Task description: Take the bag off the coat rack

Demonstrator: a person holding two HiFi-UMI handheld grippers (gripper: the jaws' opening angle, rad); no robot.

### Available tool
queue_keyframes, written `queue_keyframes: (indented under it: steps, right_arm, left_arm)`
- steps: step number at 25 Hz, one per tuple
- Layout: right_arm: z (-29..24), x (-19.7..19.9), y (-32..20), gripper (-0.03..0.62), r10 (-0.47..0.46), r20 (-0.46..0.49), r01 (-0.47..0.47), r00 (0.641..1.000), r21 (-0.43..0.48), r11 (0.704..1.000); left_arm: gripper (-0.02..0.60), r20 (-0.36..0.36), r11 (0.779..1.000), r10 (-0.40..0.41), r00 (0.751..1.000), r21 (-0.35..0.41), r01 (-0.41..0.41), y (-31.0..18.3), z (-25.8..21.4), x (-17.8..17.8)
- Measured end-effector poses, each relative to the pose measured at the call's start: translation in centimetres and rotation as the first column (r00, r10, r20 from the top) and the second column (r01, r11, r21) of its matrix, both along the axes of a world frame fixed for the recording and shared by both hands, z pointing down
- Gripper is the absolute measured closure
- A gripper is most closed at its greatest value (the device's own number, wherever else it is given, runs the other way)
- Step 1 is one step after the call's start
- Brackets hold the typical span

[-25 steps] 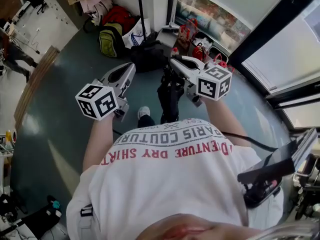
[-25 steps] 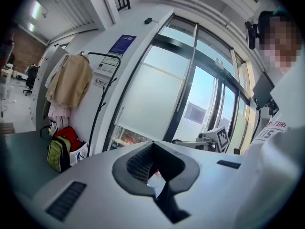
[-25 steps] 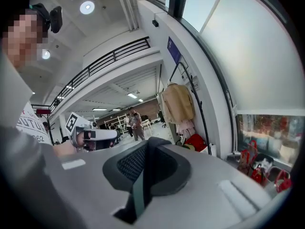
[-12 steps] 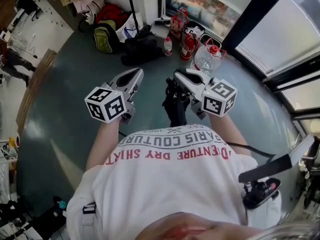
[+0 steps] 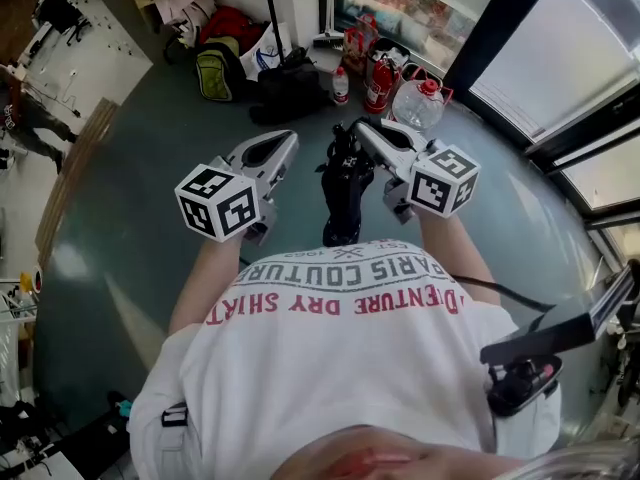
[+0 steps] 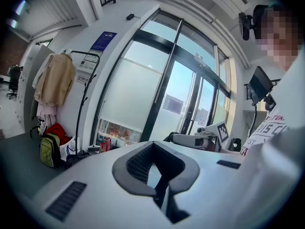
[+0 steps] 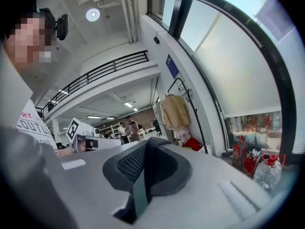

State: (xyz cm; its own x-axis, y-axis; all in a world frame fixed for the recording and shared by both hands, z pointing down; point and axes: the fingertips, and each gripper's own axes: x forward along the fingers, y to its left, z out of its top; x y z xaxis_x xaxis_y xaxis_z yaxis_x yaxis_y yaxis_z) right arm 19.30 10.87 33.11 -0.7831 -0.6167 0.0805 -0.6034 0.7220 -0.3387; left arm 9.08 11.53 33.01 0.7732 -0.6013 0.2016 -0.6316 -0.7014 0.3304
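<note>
The person [image 5: 340,348] holds both arms out in front of the chest, side by side, and both claws point to the top of the frame. The right gripper [image 5: 352,131] is closed tight on a strap [image 7: 138,194], and the black bag [image 5: 343,193] hangs down from its tip, in the middle of the frame, above the floor [image 5: 150,198]. The left gripper [image 5: 285,140] is just beside it on the left, closed too, with nothing in it. The coat rack [image 5: 271,13] stands well apart at the top of the frame, with a tan coat [image 6: 55,78] on it.
</note>
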Motion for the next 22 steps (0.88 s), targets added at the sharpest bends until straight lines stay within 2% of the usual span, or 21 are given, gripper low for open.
queue_keyframes:
  steps: [11, 22]
  right_arm:
    - [0.8, -3.4, 2.2, 0.579, -0.02, 0.007, 0.021, 1.0, -0.051, 0.998]
    - [-0.2, -5.2, 5.9, 0.579, -0.049, -0.01, 0.049, 0.999, -0.019, 0.999]
  left_arm:
    - [0.58, -0.01, 0.999, -0.044, 0.999, 0.007, 0.044, 2.7, -0.5, -3.8]
    - [0.58, -0.012, 0.999, -0.041, 0.999, 0.011, 0.041, 5.9, -0.9, -4.6]
